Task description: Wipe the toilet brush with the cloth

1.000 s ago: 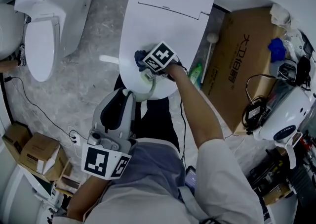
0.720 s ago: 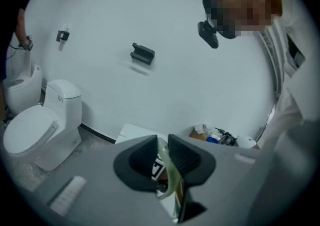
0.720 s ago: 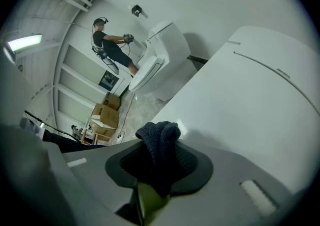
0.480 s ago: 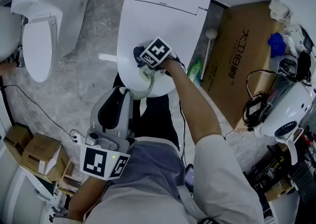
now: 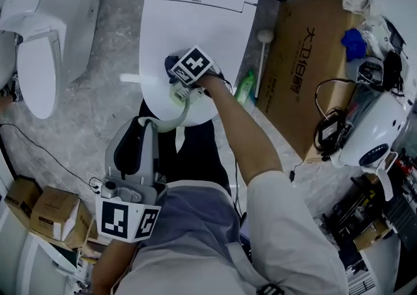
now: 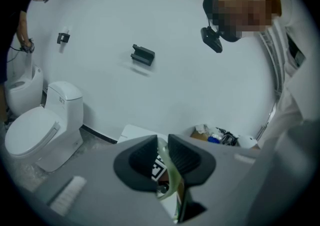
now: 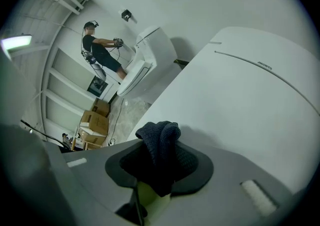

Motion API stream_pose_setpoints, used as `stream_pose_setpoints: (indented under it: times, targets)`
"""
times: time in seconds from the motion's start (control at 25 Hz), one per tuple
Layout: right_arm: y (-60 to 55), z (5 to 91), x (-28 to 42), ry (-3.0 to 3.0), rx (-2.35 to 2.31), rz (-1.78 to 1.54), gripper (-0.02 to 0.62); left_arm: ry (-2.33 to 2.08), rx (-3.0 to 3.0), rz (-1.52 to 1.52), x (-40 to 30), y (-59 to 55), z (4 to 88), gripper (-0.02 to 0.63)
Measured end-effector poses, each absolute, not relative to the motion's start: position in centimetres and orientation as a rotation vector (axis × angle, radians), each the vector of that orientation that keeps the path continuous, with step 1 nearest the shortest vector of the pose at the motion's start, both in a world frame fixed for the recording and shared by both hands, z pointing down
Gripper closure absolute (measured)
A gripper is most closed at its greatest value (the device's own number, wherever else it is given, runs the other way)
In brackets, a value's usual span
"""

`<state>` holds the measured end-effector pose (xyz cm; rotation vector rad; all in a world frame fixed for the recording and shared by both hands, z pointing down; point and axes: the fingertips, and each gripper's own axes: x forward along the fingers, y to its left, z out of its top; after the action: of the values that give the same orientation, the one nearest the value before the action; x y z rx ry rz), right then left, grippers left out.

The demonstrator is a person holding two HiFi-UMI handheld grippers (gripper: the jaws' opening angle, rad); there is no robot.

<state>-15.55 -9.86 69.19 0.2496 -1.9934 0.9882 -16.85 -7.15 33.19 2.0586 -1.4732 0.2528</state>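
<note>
Two grippers show in the head view. The left gripper points ahead of the person, closed on a pale green curved handle, which I take for the toilet brush. The handle runs on from those jaws to the right gripper, which clamps the dark cloth just above the closed toilet lid. Against the picture a second earlier, the whole scene sits further left, likely from the head turning. Cloth and toilet brush meet at much the same spot.

Left gripper view: the left gripper has its jaws pressed on the thin green toilet brush. The right gripper's marker cube shows just beyond the tips.

Right gripper view: the right gripper is clamped tight on the cloth, which bunches out past the tips. The toilet brush lies directly under the jaws, seemingly touching the cloth. Wiping looks under way; how much of the toilet brush is already clean cannot be told.
</note>
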Motion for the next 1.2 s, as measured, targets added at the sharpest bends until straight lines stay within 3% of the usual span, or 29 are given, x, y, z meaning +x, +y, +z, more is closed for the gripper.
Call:
stream_pose_setpoints:
  times: [1.2]
  targets:
    - [-11.8, 70.4, -10.3, -1.974, 0.581, 1.184, 0.482, -1.475, 2.063, 0.233, -16.3, -7.1, 33.4, 0.606]
